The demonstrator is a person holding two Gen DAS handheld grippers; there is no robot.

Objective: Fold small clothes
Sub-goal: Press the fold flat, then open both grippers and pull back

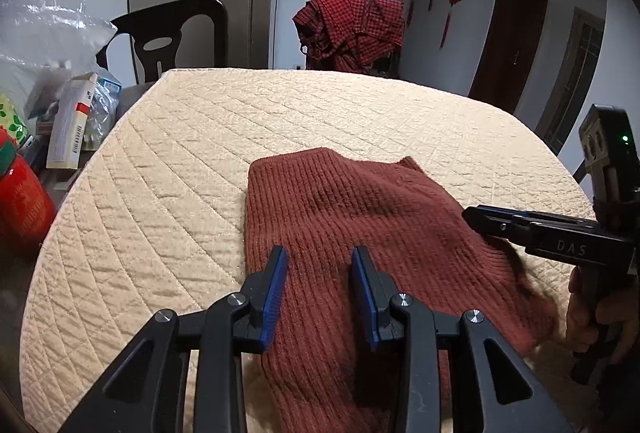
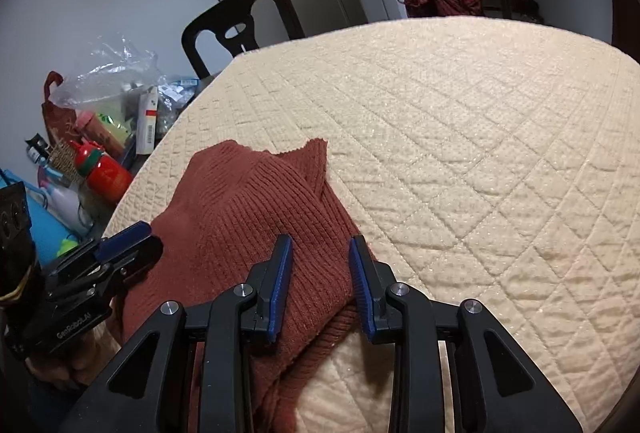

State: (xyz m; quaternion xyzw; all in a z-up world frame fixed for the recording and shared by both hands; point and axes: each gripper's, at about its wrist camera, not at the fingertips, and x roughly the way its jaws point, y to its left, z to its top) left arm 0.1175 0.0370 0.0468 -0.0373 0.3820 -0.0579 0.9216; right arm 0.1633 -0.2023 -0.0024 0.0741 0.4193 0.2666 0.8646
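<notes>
A rust-red ribbed knit garment (image 1: 344, 217) lies loosely folded on the cream quilted table cover (image 1: 168, 193). My left gripper (image 1: 320, 257) is open, hovering over the garment's near left part, holding nothing. My right gripper (image 2: 320, 245) is open over the garment's (image 2: 248, 201) right edge, empty. The right gripper also shows in the left wrist view (image 1: 532, 229) at the garment's right side. The left gripper shows in the right wrist view (image 2: 120, 245) at the garment's left side.
Left of the cover lie a red bottle (image 1: 20, 209), a white box (image 1: 72, 121) and a plastic bag (image 1: 44, 29). A black chair (image 1: 172, 33) stands behind the table. A red checked cloth (image 1: 352, 33) hangs over another chair at the back.
</notes>
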